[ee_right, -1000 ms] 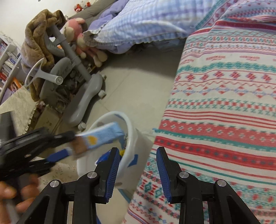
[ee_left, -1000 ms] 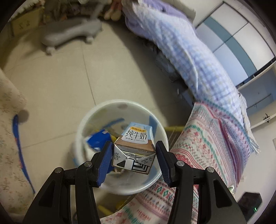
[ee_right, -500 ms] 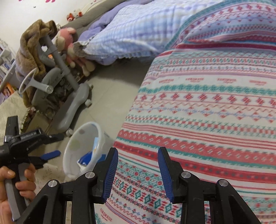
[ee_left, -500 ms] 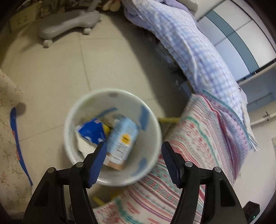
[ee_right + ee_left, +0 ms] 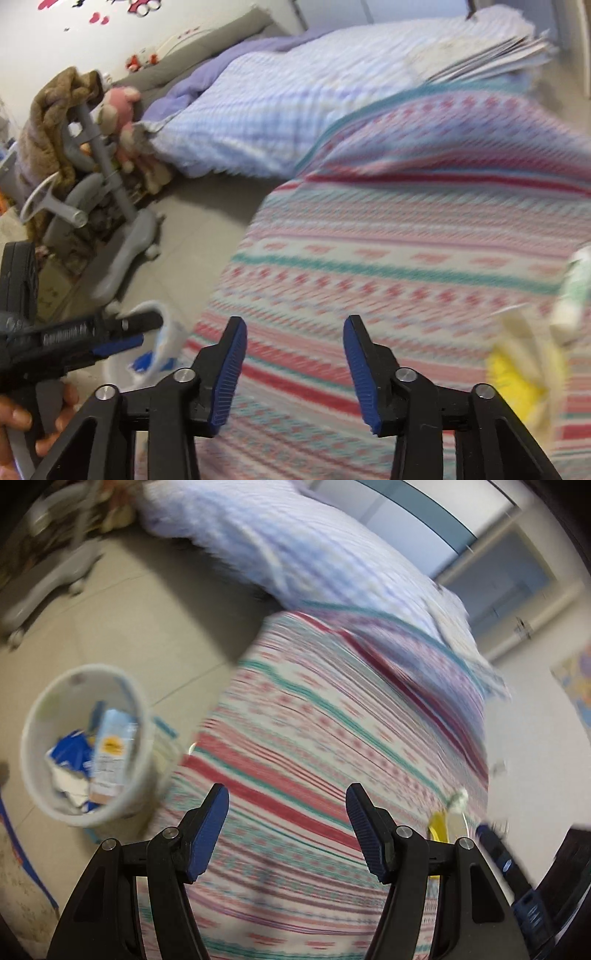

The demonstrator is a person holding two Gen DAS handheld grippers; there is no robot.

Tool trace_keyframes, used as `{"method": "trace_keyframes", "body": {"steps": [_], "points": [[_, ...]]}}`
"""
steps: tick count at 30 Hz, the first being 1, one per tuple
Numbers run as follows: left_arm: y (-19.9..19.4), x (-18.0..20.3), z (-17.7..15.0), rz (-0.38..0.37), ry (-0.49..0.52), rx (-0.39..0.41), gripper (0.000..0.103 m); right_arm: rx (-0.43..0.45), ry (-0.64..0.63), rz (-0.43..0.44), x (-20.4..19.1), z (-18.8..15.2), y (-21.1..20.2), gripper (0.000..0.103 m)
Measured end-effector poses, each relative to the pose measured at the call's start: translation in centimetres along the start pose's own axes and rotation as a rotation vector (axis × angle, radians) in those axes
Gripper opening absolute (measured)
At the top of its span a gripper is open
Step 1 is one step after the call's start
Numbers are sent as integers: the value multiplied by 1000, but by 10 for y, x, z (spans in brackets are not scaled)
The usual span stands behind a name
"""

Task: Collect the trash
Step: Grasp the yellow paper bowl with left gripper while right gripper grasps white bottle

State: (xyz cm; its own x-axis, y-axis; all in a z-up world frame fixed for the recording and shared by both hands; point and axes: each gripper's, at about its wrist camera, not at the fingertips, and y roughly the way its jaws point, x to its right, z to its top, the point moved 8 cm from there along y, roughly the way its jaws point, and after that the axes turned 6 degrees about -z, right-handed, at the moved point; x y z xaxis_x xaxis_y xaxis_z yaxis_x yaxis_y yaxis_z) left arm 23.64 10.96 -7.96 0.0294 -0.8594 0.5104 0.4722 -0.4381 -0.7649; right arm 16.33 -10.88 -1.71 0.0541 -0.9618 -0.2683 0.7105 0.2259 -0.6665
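Carton inside bin, upright.

- The gap between the wide-spread fingers of the left gripper is unoccupied; only the patterned blanket is seen beneath it.
- The same holds for the right gripper, whose fingers are parted over bare blanket.
- The bin is set on the floor just beside the bed edge; its mouth is unobstructed from above, though its bottom is filled with cartons.
- Yellow and white litter lies on the blanket to the right.
- Open floor is bounded by a grey wheeled frame and a hanging quilt.
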Motion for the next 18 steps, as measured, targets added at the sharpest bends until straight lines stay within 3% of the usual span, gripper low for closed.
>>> {"method": "trace_keyframes", "body": {"steps": [6, 12, 18], "points": [[40, 74, -40, -33, 149, -87, 69, 74, 103, -111, 85, 15, -21, 55], [69, 148, -83, -116, 258, -128, 69, 110, 259, -169, 163, 34, -50, 55], [105, 220, -136, -228, 360, -211, 69, 84, 379, -187, 210, 24, -63, 55]]}}
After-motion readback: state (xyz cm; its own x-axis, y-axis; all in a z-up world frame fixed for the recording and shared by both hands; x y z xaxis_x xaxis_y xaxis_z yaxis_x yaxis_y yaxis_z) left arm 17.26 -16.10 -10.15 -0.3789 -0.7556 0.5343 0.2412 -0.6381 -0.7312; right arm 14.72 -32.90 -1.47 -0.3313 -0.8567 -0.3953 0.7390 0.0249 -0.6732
